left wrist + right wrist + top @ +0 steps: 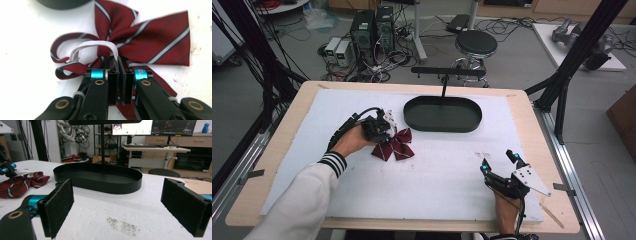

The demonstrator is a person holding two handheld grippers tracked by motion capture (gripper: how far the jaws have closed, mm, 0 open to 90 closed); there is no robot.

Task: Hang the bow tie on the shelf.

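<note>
- The black tray point(442, 114), upper center, held nothing but its stand post.
- The left gripper point(119, 75) pinched the bow tie's point(150, 42) white strap point(100, 45).
- The right gripper point(500, 163) sat spread wide, lower right, near the white mat's edge point(532, 200).

Bow tie point(393, 146): dark red with white and navy diagonal stripes, lying flat on the white foam sheet just in front of the tray's left end.
Elastic strap point(95, 47): white loop on the bow tie, arched upward, one end pinched between the left gripper's closed jaws.
Tray point(442, 114): black oval with a low rim, upright, a thin black post with a crossbar rising from it.
</note>
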